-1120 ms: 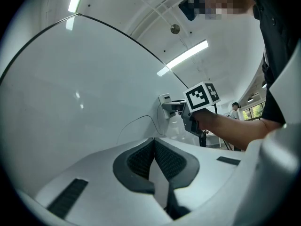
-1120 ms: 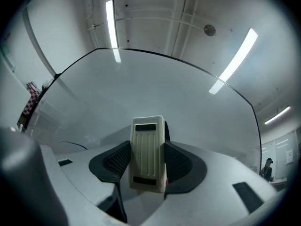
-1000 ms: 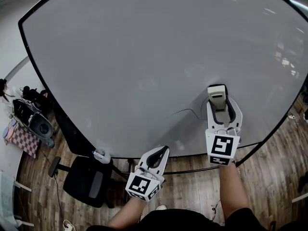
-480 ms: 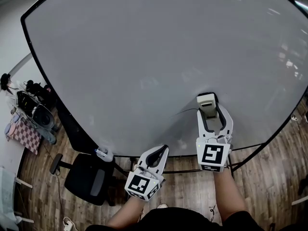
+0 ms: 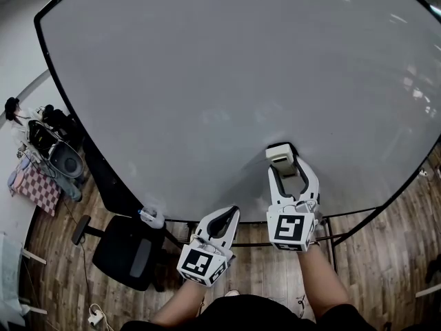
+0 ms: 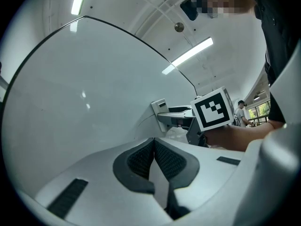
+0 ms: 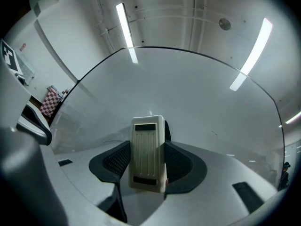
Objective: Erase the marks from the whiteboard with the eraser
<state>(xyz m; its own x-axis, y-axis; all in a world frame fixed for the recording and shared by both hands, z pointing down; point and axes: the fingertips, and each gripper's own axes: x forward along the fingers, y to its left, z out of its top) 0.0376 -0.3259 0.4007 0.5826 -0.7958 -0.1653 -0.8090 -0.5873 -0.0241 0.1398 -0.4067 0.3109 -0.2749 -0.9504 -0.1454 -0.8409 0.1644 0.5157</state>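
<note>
The whiteboard (image 5: pixel 227 81) fills most of the head view. My right gripper (image 5: pixel 284 163) is shut on a cream eraser (image 5: pixel 280 154), which it holds against the board's lower part. In the right gripper view the eraser (image 7: pixel 147 152) stands upright between the dark pads (image 7: pixel 181 163). A faint thin line (image 7: pixel 109 142) runs on the board just left of it. My left gripper (image 5: pixel 225 220) hangs at the board's lower edge, left of the right one. Its pads (image 6: pixel 141 160) meet with nothing between them. The left gripper view shows the eraser (image 6: pixel 161 111) touching the board (image 6: pixel 80 98).
A black office chair (image 5: pixel 127 254) stands on the wooden floor (image 5: pixel 386 254) below the board's lower left edge. A small white object (image 5: pixel 152 217) sits at that edge. Bags and a checked cloth (image 5: pixel 31 188) lie at the far left. The board's stand bar (image 5: pixel 348 215) runs behind my right gripper.
My right gripper has slid the eraser left and down along the board, over the thin curved line that showed beside it earlier. The left gripper has hardly moved.
</note>
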